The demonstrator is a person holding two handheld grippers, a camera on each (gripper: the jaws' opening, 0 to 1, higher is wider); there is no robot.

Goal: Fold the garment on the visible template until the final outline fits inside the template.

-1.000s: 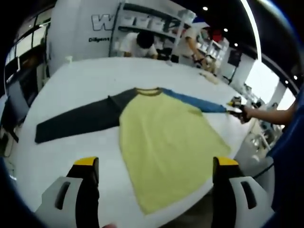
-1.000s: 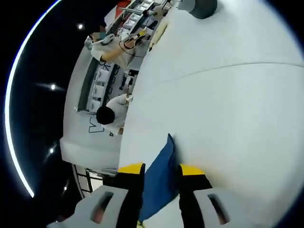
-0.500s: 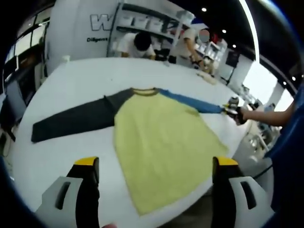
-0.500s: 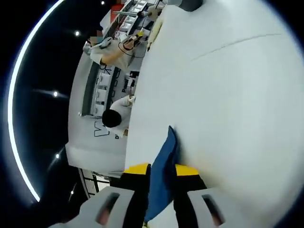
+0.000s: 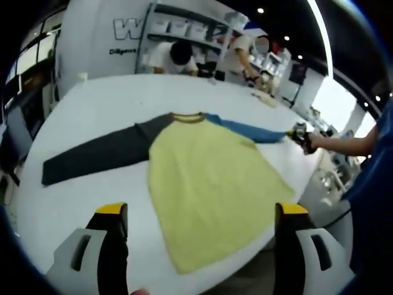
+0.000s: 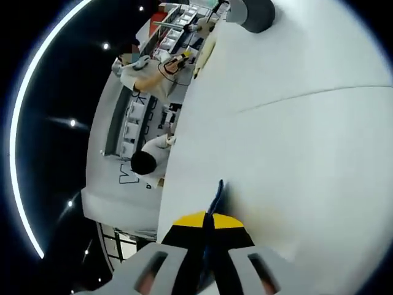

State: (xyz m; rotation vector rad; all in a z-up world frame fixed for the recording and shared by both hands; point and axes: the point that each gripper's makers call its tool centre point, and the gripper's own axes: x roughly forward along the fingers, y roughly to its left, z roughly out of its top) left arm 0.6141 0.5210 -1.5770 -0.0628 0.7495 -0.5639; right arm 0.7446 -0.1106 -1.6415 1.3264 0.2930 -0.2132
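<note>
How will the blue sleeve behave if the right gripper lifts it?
Probably floppy: the blue sleeve is thin cloth lying flat on the table. Likely light, and it may drag the yellow body along. The right gripper pinches its end.

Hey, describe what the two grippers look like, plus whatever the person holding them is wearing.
The left gripper has pale grey moulded jaws with dark slots, black inner faces and yellow tips. The right gripper is built the same: grey bodies, black jaws, yellow tips. A blue sleeve shows at the edge of the left gripper view.
</note>
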